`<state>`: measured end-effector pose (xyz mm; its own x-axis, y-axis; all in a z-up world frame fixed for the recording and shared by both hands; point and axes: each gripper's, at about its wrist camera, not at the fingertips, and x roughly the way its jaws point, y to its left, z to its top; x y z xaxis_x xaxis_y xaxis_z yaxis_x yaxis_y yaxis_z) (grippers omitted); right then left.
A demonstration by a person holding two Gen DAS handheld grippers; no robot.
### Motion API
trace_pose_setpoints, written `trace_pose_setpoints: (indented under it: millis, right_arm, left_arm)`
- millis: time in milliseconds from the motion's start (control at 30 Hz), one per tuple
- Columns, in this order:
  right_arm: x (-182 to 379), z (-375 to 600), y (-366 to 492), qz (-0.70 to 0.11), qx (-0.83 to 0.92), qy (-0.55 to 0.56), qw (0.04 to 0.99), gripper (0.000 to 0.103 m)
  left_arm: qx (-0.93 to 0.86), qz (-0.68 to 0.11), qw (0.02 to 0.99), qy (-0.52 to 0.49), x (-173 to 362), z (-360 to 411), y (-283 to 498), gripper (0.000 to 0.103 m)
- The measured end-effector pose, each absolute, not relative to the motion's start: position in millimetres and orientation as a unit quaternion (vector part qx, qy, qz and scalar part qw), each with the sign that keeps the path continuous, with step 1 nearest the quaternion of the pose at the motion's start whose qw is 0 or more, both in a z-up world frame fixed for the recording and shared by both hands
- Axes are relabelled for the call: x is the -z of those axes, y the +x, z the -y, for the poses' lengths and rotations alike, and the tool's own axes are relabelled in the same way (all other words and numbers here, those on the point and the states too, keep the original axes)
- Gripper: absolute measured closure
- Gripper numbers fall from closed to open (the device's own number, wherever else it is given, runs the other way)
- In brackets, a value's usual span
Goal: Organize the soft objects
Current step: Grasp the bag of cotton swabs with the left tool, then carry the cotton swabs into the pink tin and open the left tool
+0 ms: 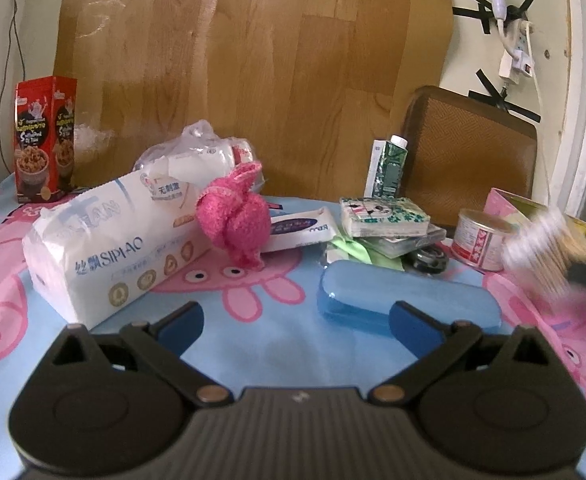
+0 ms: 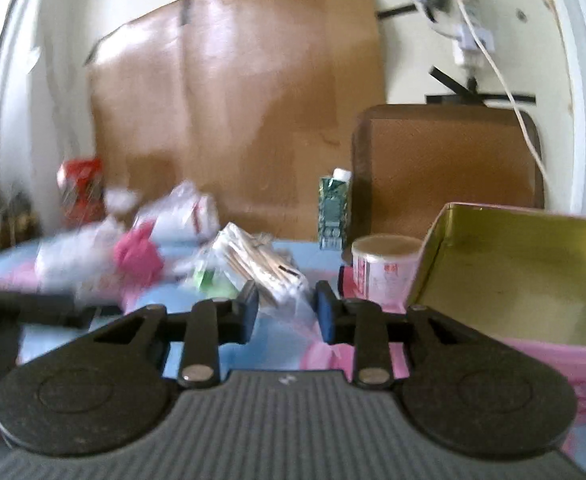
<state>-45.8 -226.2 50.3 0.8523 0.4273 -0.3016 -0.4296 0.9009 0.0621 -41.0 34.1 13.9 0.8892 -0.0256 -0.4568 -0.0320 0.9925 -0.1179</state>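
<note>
My left gripper (image 1: 296, 322) is open and empty, low over the blue cartoon tablecloth (image 1: 253, 344). Ahead lie a white SIPIAO tissue pack (image 1: 109, 248), a pink knitted cloth bundle (image 1: 235, 220), a small tissue packet (image 1: 301, 230) and a plastic bag of white items (image 1: 197, 156). My right gripper (image 2: 287, 310) is shut on a clear plastic bag of cotton swabs (image 2: 261, 264) and holds it above the cloth, left of an open gold tin box (image 2: 513, 272). The swab bag also shows blurred in the left wrist view (image 1: 541, 252).
A blue oblong case (image 1: 405, 300) lies just ahead of my left gripper. A napkin stack (image 1: 385, 216), green carton (image 1: 389, 168), small can (image 1: 483, 238), red snack box (image 1: 45, 136) and brown chair back (image 1: 469, 152) stand around.
</note>
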Motion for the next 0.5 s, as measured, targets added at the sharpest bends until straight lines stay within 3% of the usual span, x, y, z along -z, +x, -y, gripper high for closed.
trace_pose_setpoints:
  millis: [100,200,233,433,500]
  right_arm:
    - [-34.7,225.3,-71.8,-0.202,-0.254,-0.056,0.944,0.062]
    - [-19.0,225.6,-88.7,-0.243,-0.263,-0.061,0.932,0.027]
    - [-16.5,226.5,-93.0,-0.248,-0.266,-0.055,0.93,0.022]
    - [-16.7,232.3,-98.4,-0.276,-0.298,-0.004,0.914,0.017]
    - [-14.2,229.8,-93.5,-0.279,-0.299,-0.001,0.912,0.017]
  left_arm:
    - [0.017,-0.253,0.964,-0.073,-13.2,-36.7,-36.6,0.0]
    - [0.044,-0.28,0.953,-0.102,-11.5,-43.3,-31.4,0.001]
    - [0.051,-0.288,0.949,-0.115,-11.5,-45.5,-31.9,0.002]
    - [0.142,-0.317,0.929,-0.13,-19.7,-22.6,-48.7,0.021]
    - [0.175,-0.321,0.924,-0.109,-23.8,-2.2,-54.2,0.021]
